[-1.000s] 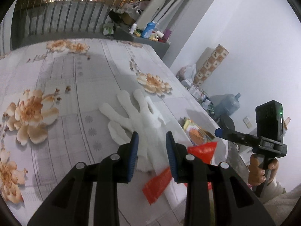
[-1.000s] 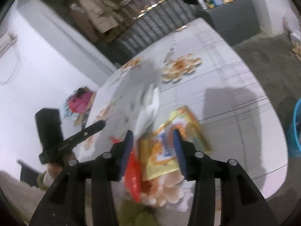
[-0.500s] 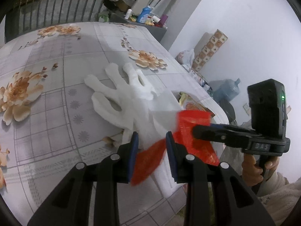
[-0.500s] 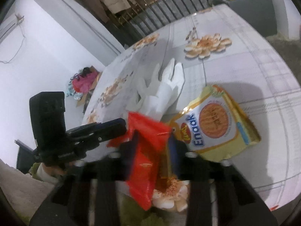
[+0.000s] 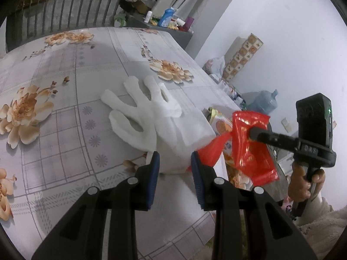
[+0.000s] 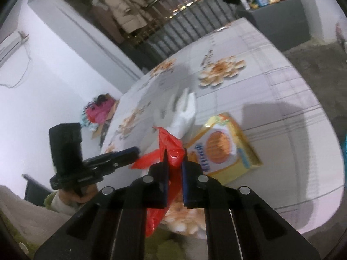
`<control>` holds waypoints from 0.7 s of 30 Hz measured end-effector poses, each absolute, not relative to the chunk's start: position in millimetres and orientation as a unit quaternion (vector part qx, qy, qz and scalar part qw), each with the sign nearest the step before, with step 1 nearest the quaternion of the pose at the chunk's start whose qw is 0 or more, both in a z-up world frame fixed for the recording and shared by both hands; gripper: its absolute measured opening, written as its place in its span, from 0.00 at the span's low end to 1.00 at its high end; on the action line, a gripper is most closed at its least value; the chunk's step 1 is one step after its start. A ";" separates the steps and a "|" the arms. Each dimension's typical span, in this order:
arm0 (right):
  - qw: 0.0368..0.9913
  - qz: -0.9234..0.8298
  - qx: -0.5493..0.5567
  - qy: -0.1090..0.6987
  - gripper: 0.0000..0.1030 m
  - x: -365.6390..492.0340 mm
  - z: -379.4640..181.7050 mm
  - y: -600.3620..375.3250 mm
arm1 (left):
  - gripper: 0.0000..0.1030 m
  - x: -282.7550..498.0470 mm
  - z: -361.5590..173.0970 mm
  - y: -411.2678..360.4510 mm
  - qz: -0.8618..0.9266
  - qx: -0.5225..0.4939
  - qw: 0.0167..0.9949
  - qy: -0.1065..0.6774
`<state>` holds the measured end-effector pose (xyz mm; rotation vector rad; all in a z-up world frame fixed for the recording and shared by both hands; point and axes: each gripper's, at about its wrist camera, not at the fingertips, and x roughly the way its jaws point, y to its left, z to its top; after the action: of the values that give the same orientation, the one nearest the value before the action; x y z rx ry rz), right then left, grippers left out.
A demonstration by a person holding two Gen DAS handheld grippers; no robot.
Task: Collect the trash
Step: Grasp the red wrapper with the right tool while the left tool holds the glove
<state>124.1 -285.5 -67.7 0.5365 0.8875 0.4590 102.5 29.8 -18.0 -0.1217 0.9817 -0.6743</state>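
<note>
While the right tongs (image 6: 174,162) pinch the red plastic bag (image 6: 171,149) by its upper edge, the step in hand is judged to be lifting this wrapper clear of the counter (image 6: 282,112) for collection. The bag hangs slack below the pads, part of it trailing toward the left tongs (image 5: 174,166); a slow, steady lift with the pads kept firmly together should keep the thin film from slipping, and the loose tail should be drawn away from the left tongs before any turn. The left tongs stand narrowly parted over the cuff of the white glove (image 5: 149,117), which lies flat just ahead of them; whether the pads press the cuff cannot be told. The yellow snack packet (image 6: 225,147) lies flat on the counter just to the right of the right tongs, partly behind the bag, and is judged the next item to gather. Compared with a second ago, the right tongs, then about half open with the red bag low beside the left pad and the yellow packet between the pads, have just been closing and now clamp the bag between them; the bag has risen off the counter, while the left tongs have kept their gap and their place by the glove.
</note>
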 end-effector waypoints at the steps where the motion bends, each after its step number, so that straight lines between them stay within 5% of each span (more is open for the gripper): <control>1: 0.845 0.208 0.253 0.422 0.08 124.3 -68.6 -288.0 | 0.29 102.7 -18.6 28.4 -0.320 -0.056 0.822 0.468; 21: 0.848 0.171 0.225 0.449 0.08 131.6 -85.8 -276.5 | 0.50 96.9 -22.6 4.4 -0.386 -0.096 0.759 0.515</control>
<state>131.6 -276.5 -85.8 0.4738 0.9467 0.3603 96.9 4.4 -22.6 -0.2092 1.1218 -0.8411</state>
